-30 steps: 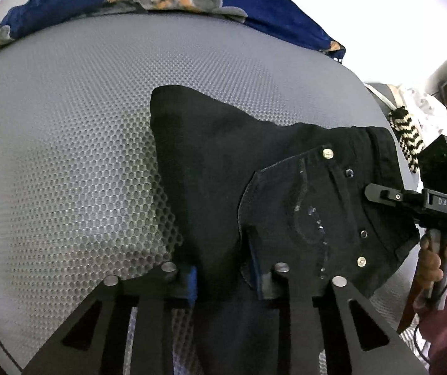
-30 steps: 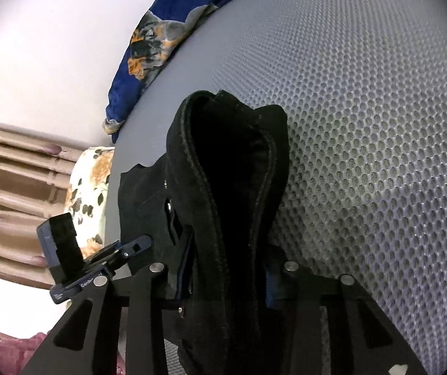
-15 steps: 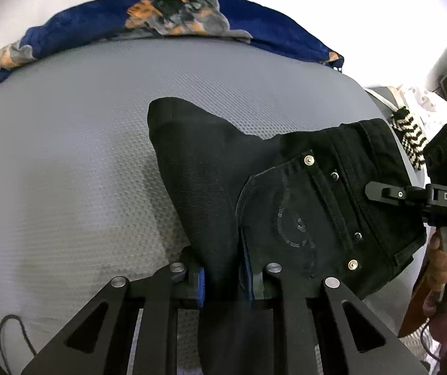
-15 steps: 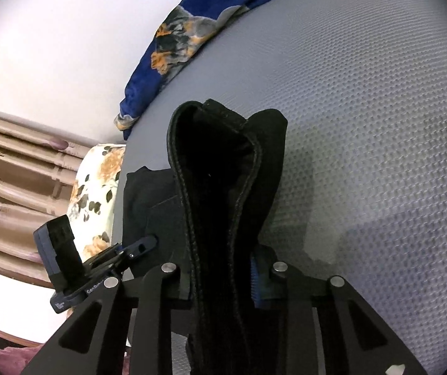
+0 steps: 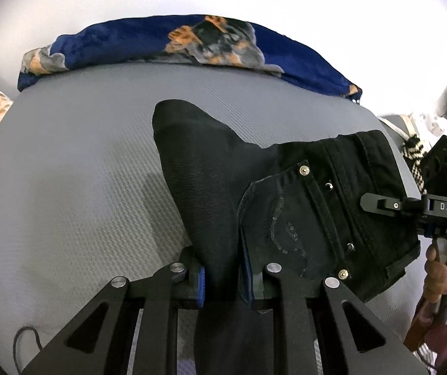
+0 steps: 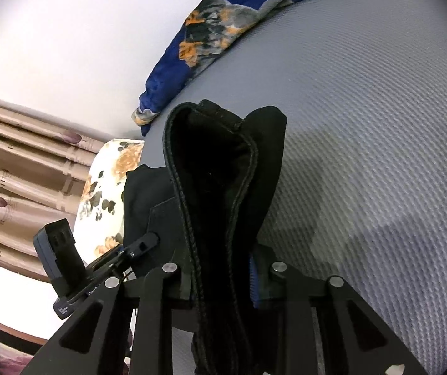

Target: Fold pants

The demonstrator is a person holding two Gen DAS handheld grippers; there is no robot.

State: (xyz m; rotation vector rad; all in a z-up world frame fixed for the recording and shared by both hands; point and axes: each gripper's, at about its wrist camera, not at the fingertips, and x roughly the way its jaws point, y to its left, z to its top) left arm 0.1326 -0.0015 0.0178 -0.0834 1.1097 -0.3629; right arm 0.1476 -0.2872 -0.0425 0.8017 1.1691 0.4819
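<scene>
Both grippers are clamped onto the black pants (image 5: 286,193), holding them up off the grey mattress (image 5: 67,187) so they hang straight for the next fold, I'd guess. The left gripper (image 5: 221,278) pinches a bunched fold, with the pocket and rivets just off to its right. The right gripper (image 6: 221,284) bites the waistband edge, which stands up right ahead of it (thick seam, so a firm grip makes sense). Blue blanket (image 5: 129,43) sits far ahead.
</scene>
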